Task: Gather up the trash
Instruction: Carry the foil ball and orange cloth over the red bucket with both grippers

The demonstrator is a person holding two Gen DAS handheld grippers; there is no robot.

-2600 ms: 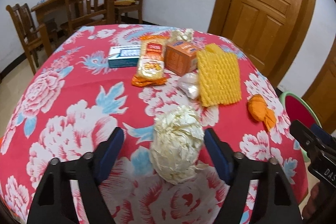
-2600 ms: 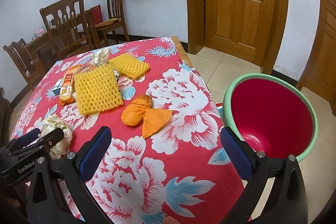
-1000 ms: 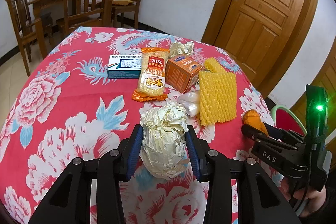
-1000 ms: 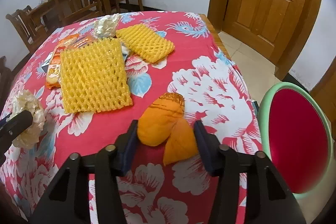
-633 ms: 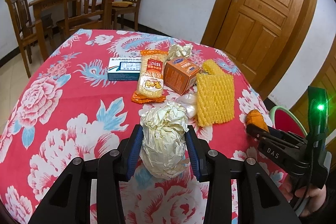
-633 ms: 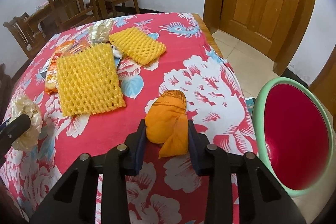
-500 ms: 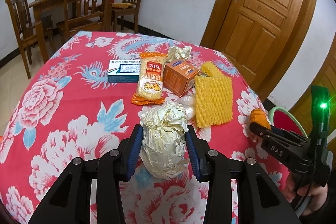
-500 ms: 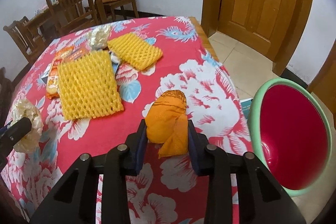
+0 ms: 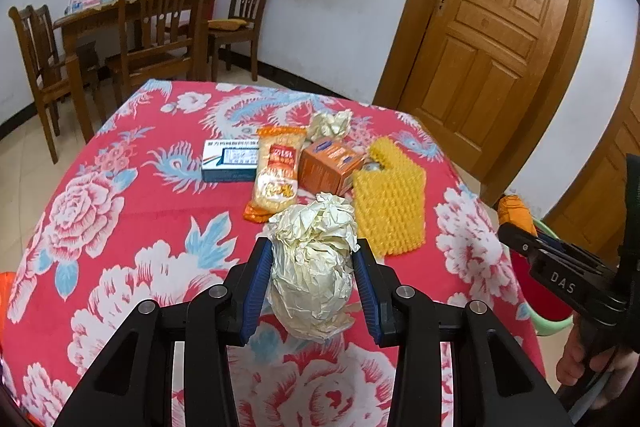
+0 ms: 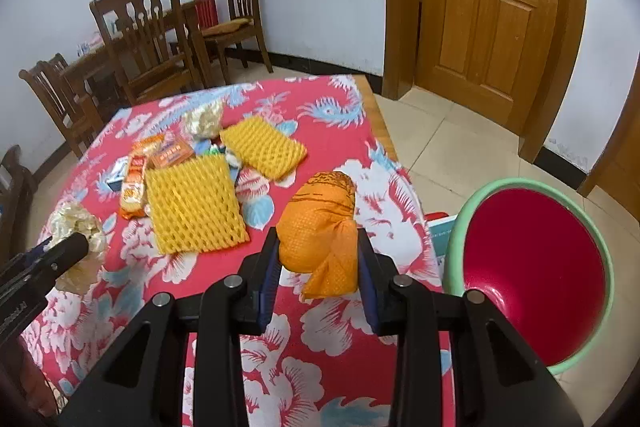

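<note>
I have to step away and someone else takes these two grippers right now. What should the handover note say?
Left gripper: shut on the crumpled paper ball.
Right gripper: shut on the orange mesh wad, beside the red bin, which stands off the table's right edge.
Done: both pieces gripped; neither is in the bin yet.
Left on the floral tablecloth: two yellow foam nets, snack packet, orange box, blue-and-white box, small paper wad.

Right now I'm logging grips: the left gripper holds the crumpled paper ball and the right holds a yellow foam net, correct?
Not quite. The right gripper holds the orange bundle, as the right wrist view shows; the yellow foam nets lie on the table. The left gripper does hold the paper ball.
</note>
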